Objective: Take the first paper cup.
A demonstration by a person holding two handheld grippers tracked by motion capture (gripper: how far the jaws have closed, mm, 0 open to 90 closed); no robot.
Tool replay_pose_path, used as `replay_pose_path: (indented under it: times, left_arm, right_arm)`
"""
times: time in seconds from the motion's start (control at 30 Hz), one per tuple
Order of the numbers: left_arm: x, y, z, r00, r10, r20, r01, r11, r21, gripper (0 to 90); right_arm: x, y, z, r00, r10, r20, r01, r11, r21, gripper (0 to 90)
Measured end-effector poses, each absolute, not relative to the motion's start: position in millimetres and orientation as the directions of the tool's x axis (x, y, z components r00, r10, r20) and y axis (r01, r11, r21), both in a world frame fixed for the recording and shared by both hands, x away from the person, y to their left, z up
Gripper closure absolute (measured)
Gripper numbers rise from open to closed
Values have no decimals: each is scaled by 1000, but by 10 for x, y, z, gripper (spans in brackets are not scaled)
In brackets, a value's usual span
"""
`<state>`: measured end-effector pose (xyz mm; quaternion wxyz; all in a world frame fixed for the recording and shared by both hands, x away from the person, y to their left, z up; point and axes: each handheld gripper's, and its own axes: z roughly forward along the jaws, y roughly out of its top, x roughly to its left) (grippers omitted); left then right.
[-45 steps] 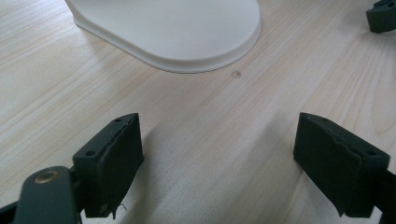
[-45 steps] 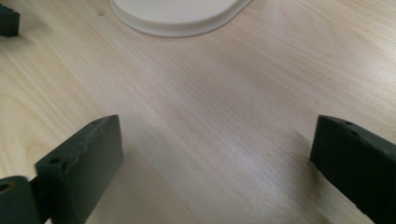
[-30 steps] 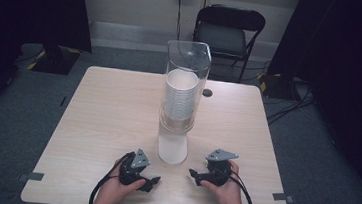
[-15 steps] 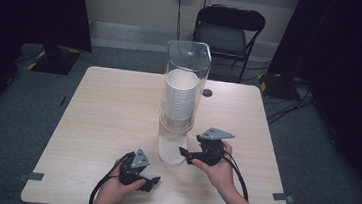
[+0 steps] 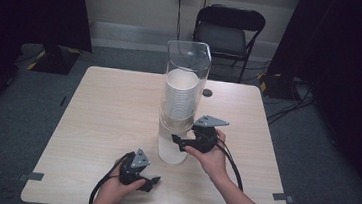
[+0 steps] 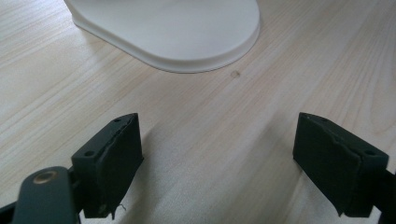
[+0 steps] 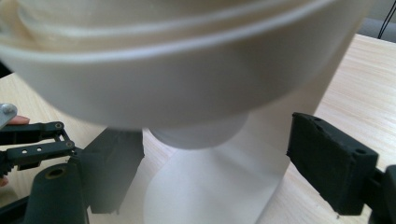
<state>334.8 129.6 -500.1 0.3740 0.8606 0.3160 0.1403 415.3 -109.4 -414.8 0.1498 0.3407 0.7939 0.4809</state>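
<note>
Cup dispenser (image 5: pixel 181 102) stands mid-table w/ cup stack (image 5: pixel 179 94) inside. Right gripper (image 5: pixel 177 141), jaws spread, at its base; left gripper (image 5: pixel 150 182) rests near edge, jaws apart.

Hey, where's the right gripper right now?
In the high view the right gripper is at the near middle of the light wooden table, jaws open at the white base of the clear plastic cup dispenser.
</note>
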Motion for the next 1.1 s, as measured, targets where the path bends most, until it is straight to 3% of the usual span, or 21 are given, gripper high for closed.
replay_pose_path:
  times: [0.23,0.3,0.33,0.8,1.1]
  left_arm:
    - [3343,1291,-5006,758,652,-11,450,-510,733,151]
    - [3346,1293,-5003,759,651,-5,446,-514,733,151]
    - [3345,1293,-5002,759,651,-5,447,-515,731,150]
    - [3342,1291,-5006,759,651,-10,449,-512,733,150]
    - [3344,1293,-5004,760,650,-5,445,-515,733,150]
  right_arm:
    - [4179,-1020,-4132,-731,676,88,381,297,876,219]
    - [4183,-1005,-4132,-738,668,96,375,288,881,255]
    - [4179,-984,-4127,-749,657,88,360,292,886,326]
    - [4113,-960,-4200,-755,656,-10,267,321,909,368]
    - [4113,-970,-4228,-755,656,-3,265,309,913,371]
